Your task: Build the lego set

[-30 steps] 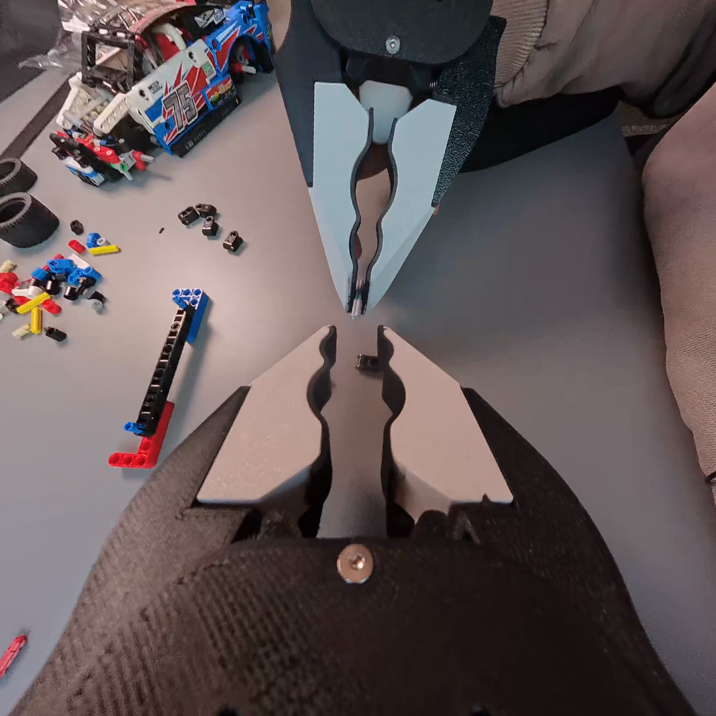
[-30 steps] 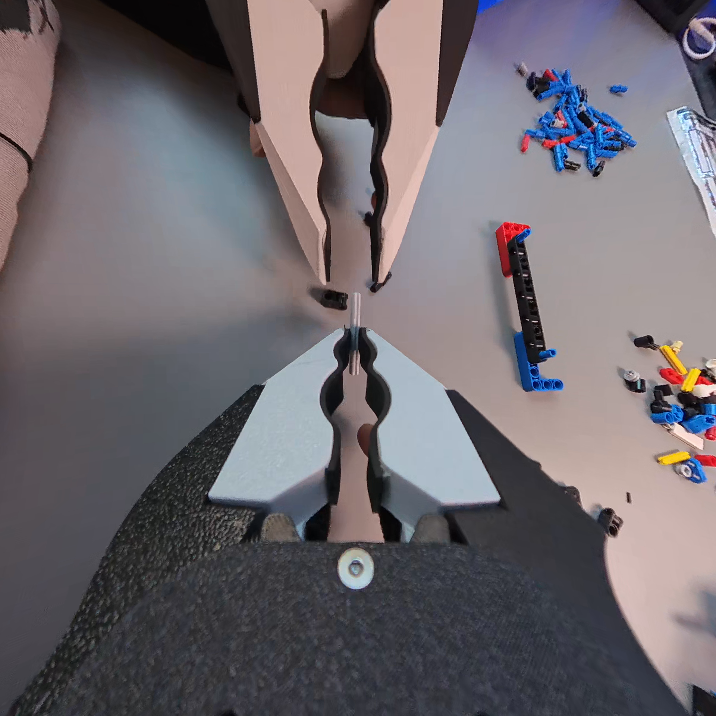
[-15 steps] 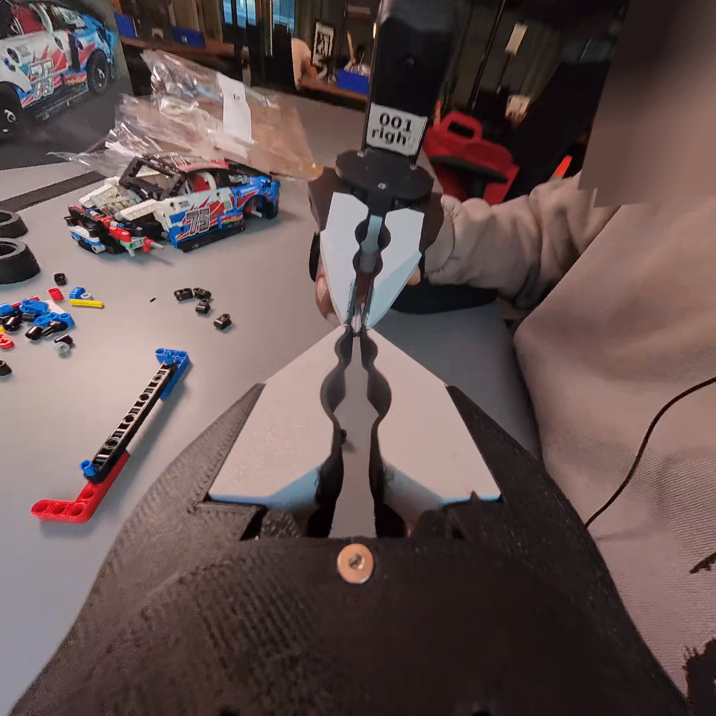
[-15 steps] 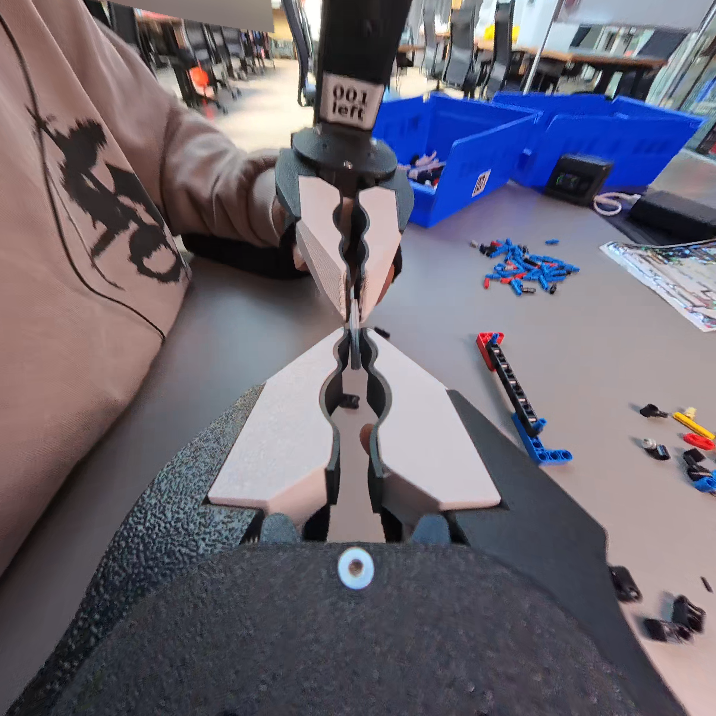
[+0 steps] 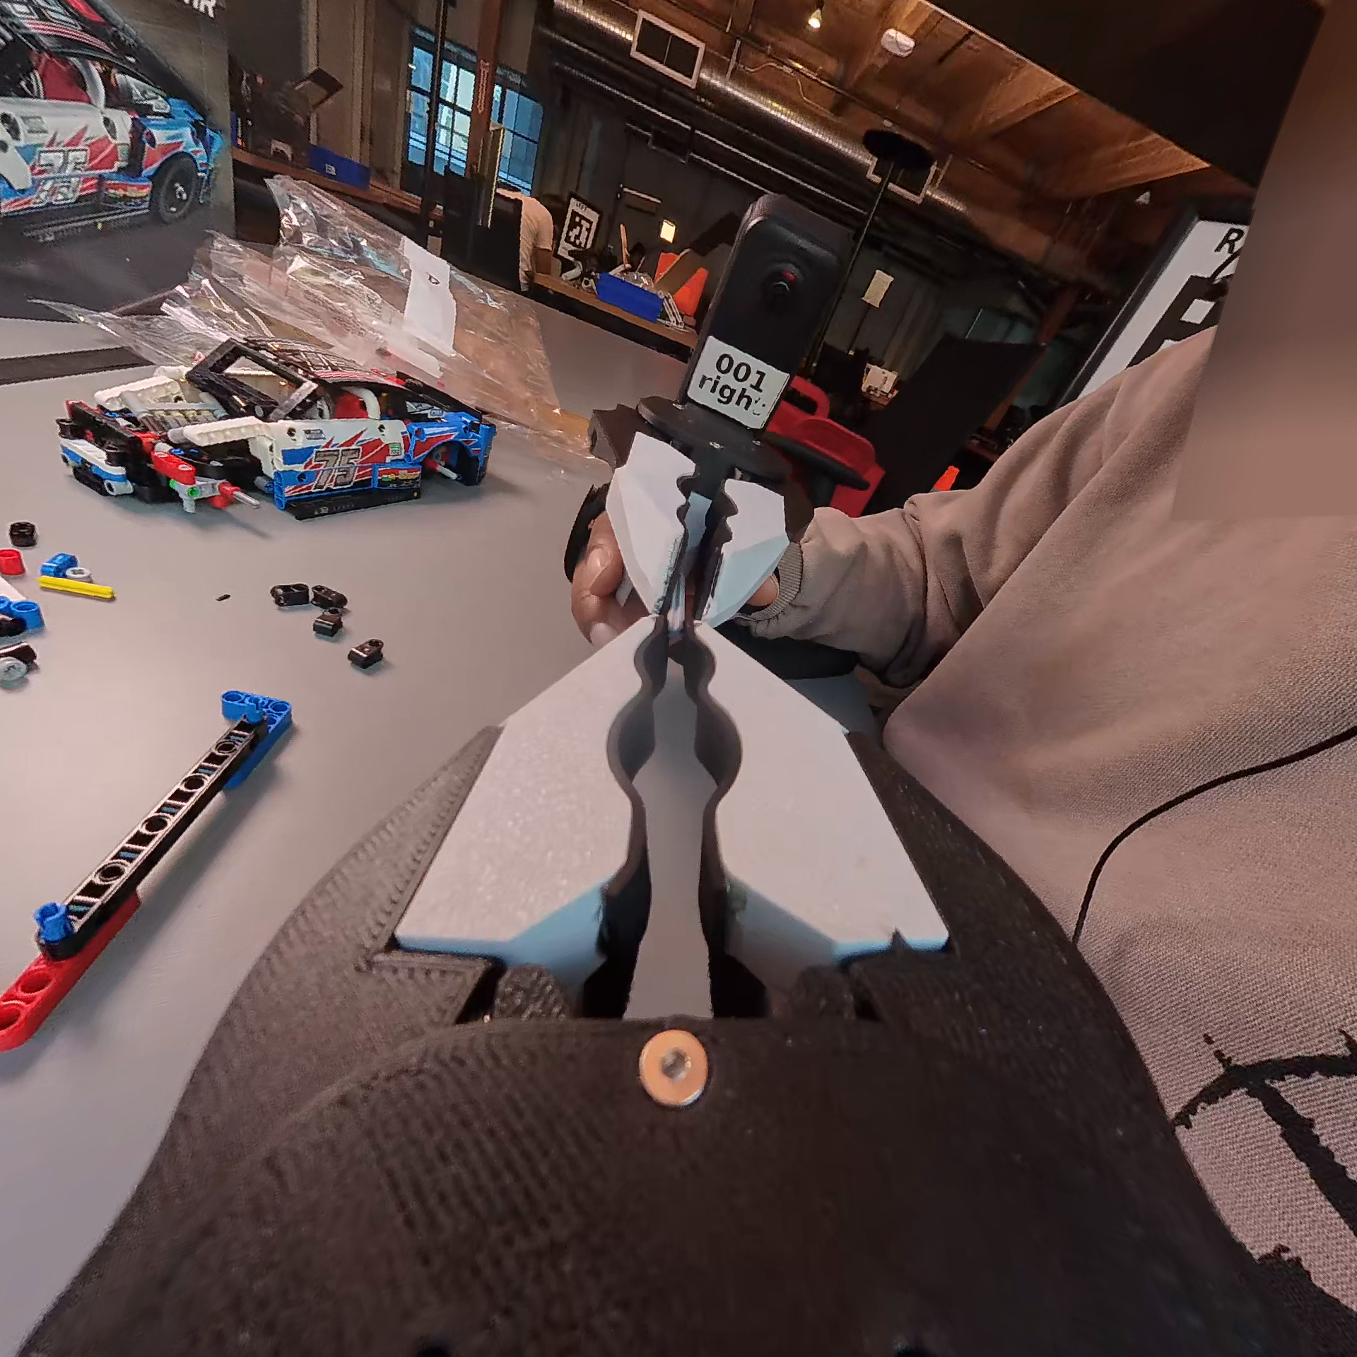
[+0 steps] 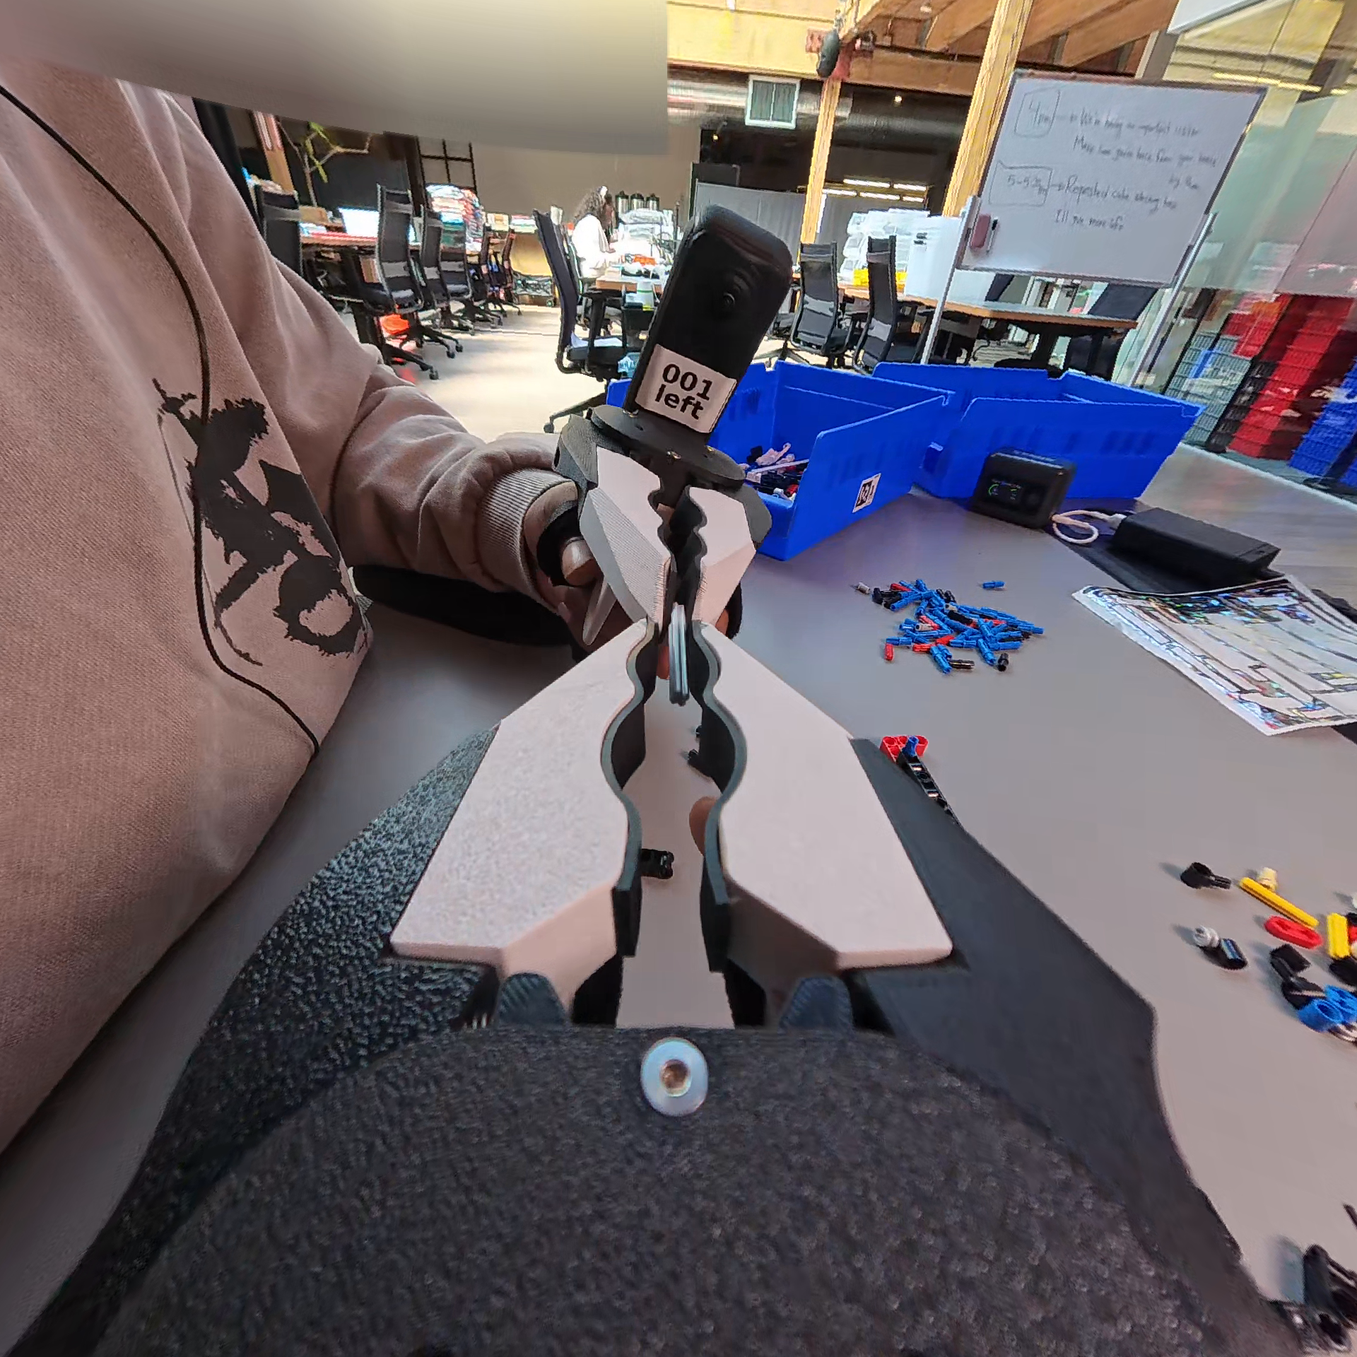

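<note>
R gripper (image 6: 677,637) fingers pinch a thin grey axle (image 6: 677,661), tip-to-tip w/ L gripper (image 5: 670,630), fingers narrow, above grey surface (image 5: 455,646). Lego car (image 5: 272,440) far left.

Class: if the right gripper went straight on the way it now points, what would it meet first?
Most likely the left gripper: the right gripper, shut on a small grey pin, already meets it tip to tip. Depth is hard to judge.

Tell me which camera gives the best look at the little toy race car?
The left wrist view. There the race car sits whole and sharp on the grey table, ahead and to the left, with loose parts scattered in front of it. The right wrist view faces the other way and does not show the car at all.
</note>
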### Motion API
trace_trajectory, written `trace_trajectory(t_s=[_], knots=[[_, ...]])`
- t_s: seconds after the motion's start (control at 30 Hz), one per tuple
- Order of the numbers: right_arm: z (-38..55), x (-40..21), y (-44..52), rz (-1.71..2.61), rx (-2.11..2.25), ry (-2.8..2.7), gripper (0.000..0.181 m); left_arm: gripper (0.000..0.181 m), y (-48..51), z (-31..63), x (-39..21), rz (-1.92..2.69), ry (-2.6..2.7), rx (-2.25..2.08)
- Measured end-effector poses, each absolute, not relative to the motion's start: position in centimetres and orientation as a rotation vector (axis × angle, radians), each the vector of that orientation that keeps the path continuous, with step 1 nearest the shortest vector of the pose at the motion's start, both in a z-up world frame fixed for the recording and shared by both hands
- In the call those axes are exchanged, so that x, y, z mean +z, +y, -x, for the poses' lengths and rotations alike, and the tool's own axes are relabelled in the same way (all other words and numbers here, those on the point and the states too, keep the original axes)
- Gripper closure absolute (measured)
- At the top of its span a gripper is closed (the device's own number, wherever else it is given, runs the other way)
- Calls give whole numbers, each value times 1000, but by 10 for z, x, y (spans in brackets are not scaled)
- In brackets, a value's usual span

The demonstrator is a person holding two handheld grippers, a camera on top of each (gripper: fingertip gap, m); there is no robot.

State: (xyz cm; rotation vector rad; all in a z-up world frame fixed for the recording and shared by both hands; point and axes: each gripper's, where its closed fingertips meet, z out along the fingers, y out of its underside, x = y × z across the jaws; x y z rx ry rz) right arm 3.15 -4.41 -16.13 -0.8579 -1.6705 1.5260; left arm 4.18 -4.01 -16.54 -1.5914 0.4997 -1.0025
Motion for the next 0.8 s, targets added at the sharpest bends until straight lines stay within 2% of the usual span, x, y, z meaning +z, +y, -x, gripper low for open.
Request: trace_trajectory(t_s=[0.17,0.23,0.37,0.67,0.77,0.8], knots=[[-33,-167,-44,872,1509,-1729,179,178,-42,-44,-172,1638,530,-1029],[-31,-177,-37,916,1434,-1770,179,168,-42,-40,-192,1733,643,-899],[-38,-216,-19,1020,1223,-1962,179,160,-51,-33,-246,1910,960,-566],[-38,-235,-9,1094,1097,-2018,178,160,-49,-37,-276,1936,1197,-307],[-41,-238,-13,1096,1106,-2043,178,162,-45,-39,-276,1951,1192,-308],[-41,-240,-15,1092,1102,-2058,178,168,-43,-40,-277,1961,1187,-304]])
